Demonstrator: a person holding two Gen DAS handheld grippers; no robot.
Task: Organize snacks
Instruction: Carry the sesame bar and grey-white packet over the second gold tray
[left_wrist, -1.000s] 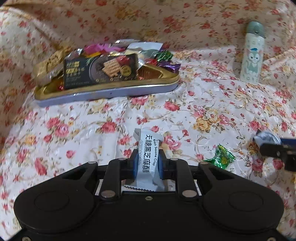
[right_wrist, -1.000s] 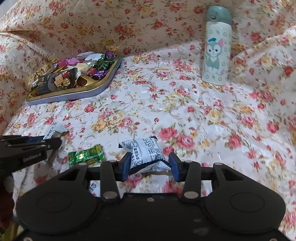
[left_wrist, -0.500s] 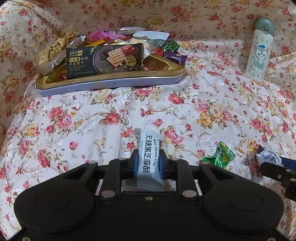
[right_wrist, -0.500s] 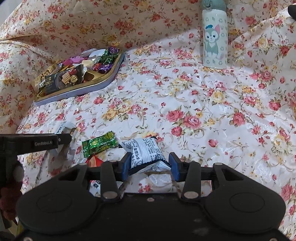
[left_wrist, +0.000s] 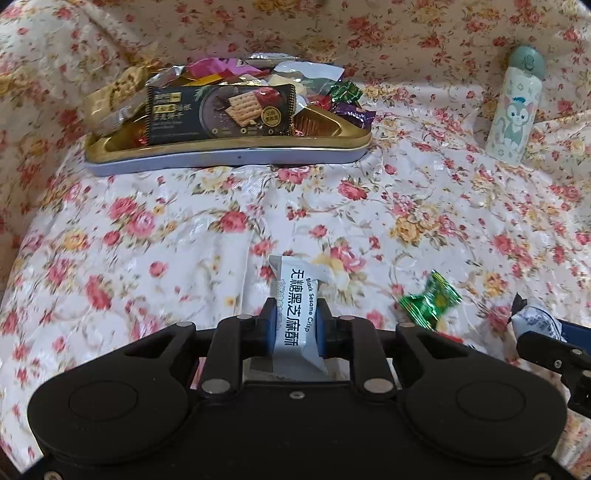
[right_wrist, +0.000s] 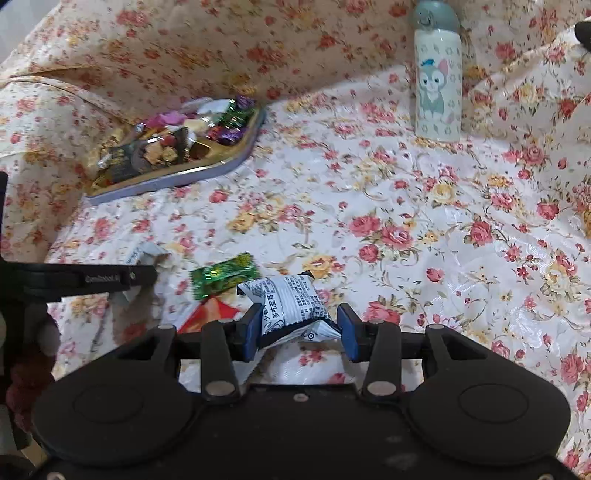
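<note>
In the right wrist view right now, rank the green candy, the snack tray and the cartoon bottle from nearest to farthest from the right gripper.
1. Green candy: just ahead and left of the right gripper, loose on the floral cloth.
2. Snack tray: farther back on the left, piled with wrapped snacks.
3. Cartoon bottle: upright at the back right. It looks farthest, though its margin over the tray is small.

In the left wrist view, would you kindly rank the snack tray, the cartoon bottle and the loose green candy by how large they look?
1. Snack tray, by far the widest.
2. Cartoon bottle.
3. Green candy, smallest, though it lies nearer the camera than the other two, so its true size is likely smaller than it looks.
</note>
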